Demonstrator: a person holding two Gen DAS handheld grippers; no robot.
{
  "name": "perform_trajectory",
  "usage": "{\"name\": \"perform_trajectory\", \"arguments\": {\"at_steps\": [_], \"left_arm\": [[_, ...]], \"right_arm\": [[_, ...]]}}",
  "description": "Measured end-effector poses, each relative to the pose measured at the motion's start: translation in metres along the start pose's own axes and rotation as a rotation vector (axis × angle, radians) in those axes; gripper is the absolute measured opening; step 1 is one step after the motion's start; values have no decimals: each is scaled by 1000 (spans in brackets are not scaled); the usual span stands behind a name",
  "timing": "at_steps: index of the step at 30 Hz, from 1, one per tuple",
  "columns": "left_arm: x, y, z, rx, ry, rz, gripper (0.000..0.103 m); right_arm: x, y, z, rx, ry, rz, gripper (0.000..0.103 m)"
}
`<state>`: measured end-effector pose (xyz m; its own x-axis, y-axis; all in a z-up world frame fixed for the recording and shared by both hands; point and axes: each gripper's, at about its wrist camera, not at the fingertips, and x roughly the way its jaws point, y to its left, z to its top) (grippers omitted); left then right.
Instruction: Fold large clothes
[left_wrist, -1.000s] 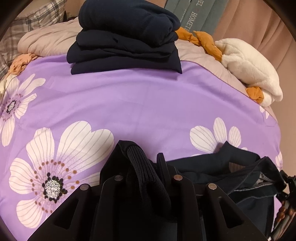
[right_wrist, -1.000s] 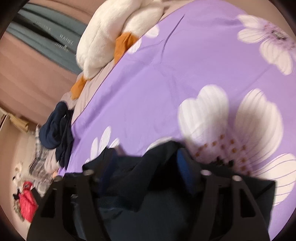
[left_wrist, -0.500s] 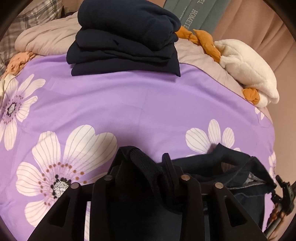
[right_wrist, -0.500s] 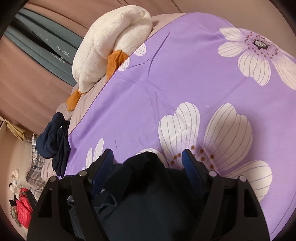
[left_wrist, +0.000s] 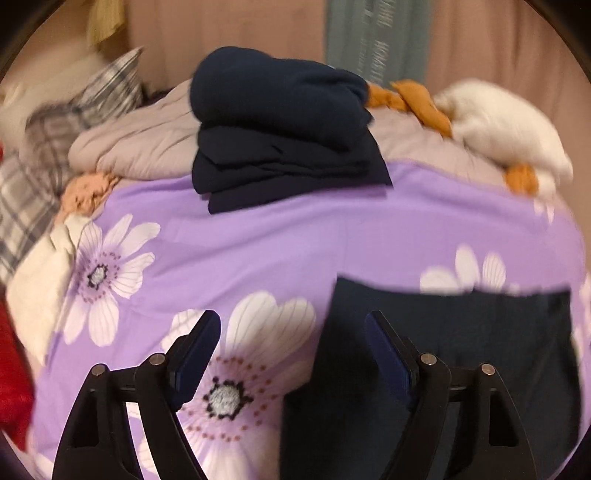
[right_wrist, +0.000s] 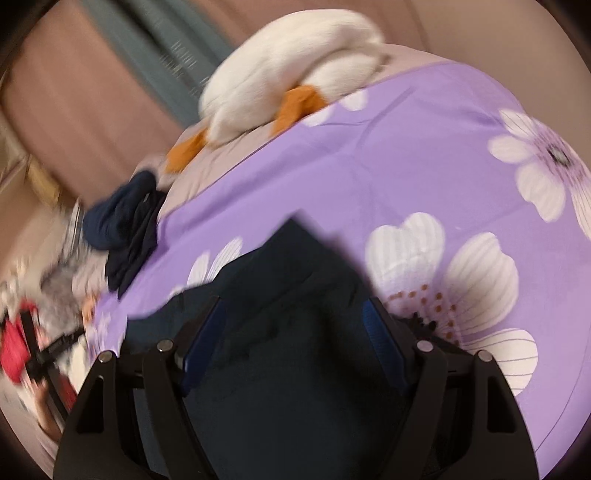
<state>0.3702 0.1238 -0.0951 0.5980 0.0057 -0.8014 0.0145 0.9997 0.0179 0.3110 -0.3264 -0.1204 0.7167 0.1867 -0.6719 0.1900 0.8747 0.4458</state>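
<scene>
A dark navy garment (left_wrist: 443, 332) lies on the purple flowered bedspread (left_wrist: 295, 240). In the left wrist view it sits at the lower right, under and beyond the right finger. My left gripper (left_wrist: 291, 347) is open and empty above the bedspread. In the right wrist view the same garment (right_wrist: 295, 332) lies flat below my right gripper (right_wrist: 295, 332), which is open with its jaws wide on either side of the cloth. Both views are blurred.
A stack of folded navy clothes (left_wrist: 284, 125) stands at the far edge of the bedspread and shows in the right wrist view (right_wrist: 125, 229). A white and orange plush (left_wrist: 498, 125) lies at the back right. Plaid pillows (left_wrist: 55, 147) lie left.
Both grippers have opened and let go of the navy garment, which now lies on the bedspread. Both have pulled up and back from it.
</scene>
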Motion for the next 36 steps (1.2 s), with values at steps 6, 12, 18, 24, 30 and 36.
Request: {"name": "perform_trajectory", "arguments": {"at_steps": [6, 12, 18, 24, 30, 36], "left_arm": [[16, -25, -34, 106, 102, -108, 80], [41, -65, -48, 217, 180, -117, 80], [47, -93, -46, 263, 193, -183, 80], [56, -98, -42, 259, 190, -201, 80], [66, -87, -39, 210, 196, -217, 80], [69, -77, -41, 188, 194, -234, 80]], "right_arm": [[26, 55, -20, -297, 98, -48, 77], [73, 94, -30, -417, 197, -58, 77], [106, 124, -42, -498, 242, -83, 75], [118, 161, -37, -746, 150, -19, 75], [149, 186, -31, -903, 190, 47, 74], [177, 188, -37, -1001, 346, 56, 37]]}}
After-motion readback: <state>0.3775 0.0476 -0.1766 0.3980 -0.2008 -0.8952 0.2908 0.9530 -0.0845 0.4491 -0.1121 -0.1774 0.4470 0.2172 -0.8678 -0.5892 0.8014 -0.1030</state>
